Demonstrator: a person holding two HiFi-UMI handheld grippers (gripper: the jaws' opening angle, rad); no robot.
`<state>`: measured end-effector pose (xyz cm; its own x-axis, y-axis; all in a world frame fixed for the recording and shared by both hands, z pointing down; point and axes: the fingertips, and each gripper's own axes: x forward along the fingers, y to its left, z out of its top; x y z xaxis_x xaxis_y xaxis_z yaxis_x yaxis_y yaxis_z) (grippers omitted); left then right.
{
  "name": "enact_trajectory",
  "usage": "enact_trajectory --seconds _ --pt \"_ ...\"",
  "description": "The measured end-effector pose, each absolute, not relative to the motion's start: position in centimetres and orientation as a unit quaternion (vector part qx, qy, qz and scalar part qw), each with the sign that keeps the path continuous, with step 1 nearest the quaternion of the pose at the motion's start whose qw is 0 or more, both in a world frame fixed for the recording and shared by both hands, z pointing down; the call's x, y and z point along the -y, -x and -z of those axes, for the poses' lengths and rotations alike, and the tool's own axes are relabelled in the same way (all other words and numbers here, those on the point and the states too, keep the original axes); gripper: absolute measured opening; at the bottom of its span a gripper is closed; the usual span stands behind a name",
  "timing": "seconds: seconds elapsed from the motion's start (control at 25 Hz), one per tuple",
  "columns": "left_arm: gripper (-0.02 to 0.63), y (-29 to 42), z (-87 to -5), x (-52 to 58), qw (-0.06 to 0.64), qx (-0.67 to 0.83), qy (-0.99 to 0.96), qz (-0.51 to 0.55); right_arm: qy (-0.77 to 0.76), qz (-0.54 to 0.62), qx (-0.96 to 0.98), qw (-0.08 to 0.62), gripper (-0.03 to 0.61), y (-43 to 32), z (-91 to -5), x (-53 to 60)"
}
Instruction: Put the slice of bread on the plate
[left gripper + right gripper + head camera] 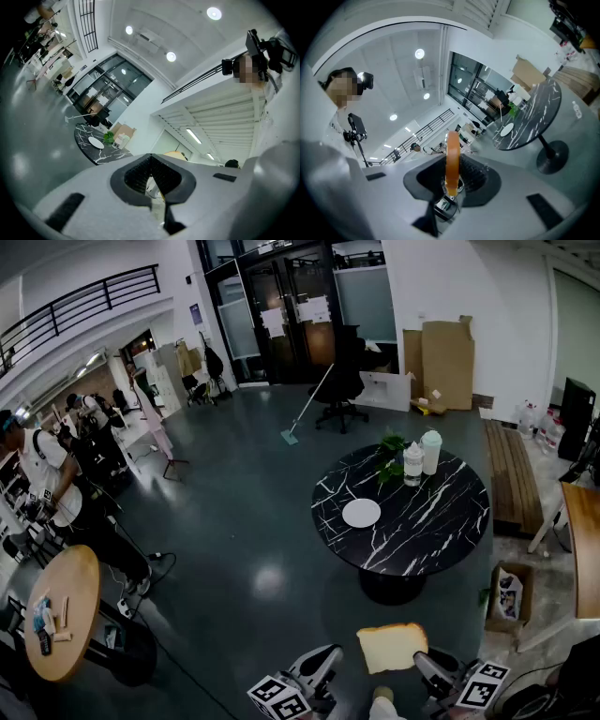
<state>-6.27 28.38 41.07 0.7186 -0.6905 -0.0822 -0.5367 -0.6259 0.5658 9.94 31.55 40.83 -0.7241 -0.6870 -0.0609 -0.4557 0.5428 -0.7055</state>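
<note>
Bread slice (392, 647) is clamped in your right gripper (421, 664), low in the head view just right of centre, held out over the dark floor (234, 521). From above, the bread slice is a pale, cream-coloured square with a thin tan crust around its edge. Its top edge bulges a little, and it lies roughly flat. In the right gripper view you see it edge-on, as a narrow orange-brown band standing upright between the two ribbed pads, which press on it from either side.

Your left gripper (151, 164) is at the bottom of the head view, left of the bread and apart from it. Its own view shows the jaws drawn together with nothing between them.

The white plate (361, 513) is bare and lies on the left part of the round black marble table (431, 531), right of centre in the head view and well apart from the bread. At the table's far edge are a bottle (412, 465), a cup (431, 452) and a small green plant (391, 457), close together.
</note>
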Motion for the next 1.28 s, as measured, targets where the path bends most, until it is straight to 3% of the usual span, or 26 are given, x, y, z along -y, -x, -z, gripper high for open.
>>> enact_trajectory --seconds 0.56,1.28 --pt "0.009 1.5 -41.3 -19.3 0.258 0.346 -0.889 0.157 0.327 0.348 -0.861 0.176 0.087 -15.2 -40.8 -22.7" --pt "0.009 2.2 -42.8 -13.6 0.258 0.385 -0.874 0.149 0.306 0.366 -0.86 0.181 0.087 -15.7 -42.4 -16.2"
